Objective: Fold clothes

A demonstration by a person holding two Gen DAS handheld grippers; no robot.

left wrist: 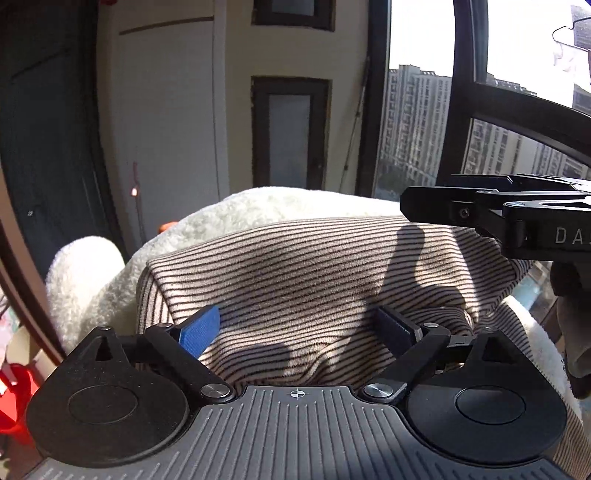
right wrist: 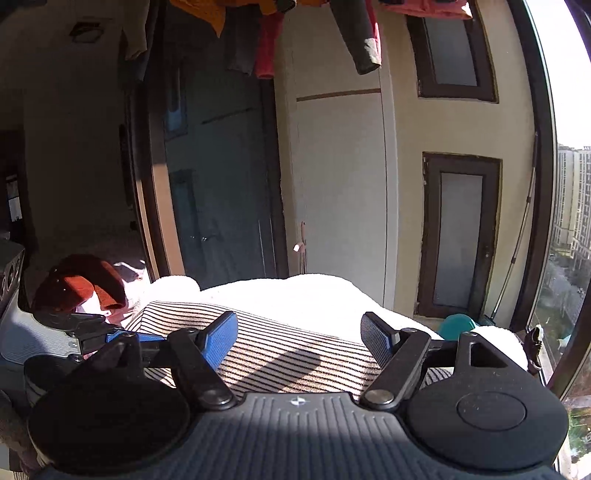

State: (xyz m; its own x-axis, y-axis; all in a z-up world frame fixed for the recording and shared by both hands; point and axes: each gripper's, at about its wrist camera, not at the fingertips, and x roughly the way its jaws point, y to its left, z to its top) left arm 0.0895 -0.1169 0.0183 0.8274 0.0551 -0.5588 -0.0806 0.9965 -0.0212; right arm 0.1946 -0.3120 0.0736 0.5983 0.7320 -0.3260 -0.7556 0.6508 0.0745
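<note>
A beige garment with thin dark stripes (left wrist: 295, 266) lies folded on a white fluffy blanket (left wrist: 258, 206). My left gripper (left wrist: 299, 328) is open, its blue-padded fingers spread just over the garment's near part, holding nothing. My right gripper shows in the left wrist view (left wrist: 480, 210) as a black body above the garment's right side. In the right wrist view the right gripper (right wrist: 299, 336) is open and empty over the striped garment (right wrist: 280, 350). The left gripper (right wrist: 92, 332) shows at the left edge there.
The white blanket (right wrist: 295, 295) covers a raised surface by a large window (left wrist: 413, 122) on the right. Clothes hang overhead (right wrist: 362, 33). A red item (right wrist: 85, 280) lies at the left, a teal round object (right wrist: 458, 325) at the right, a red container (left wrist: 14, 387) low left.
</note>
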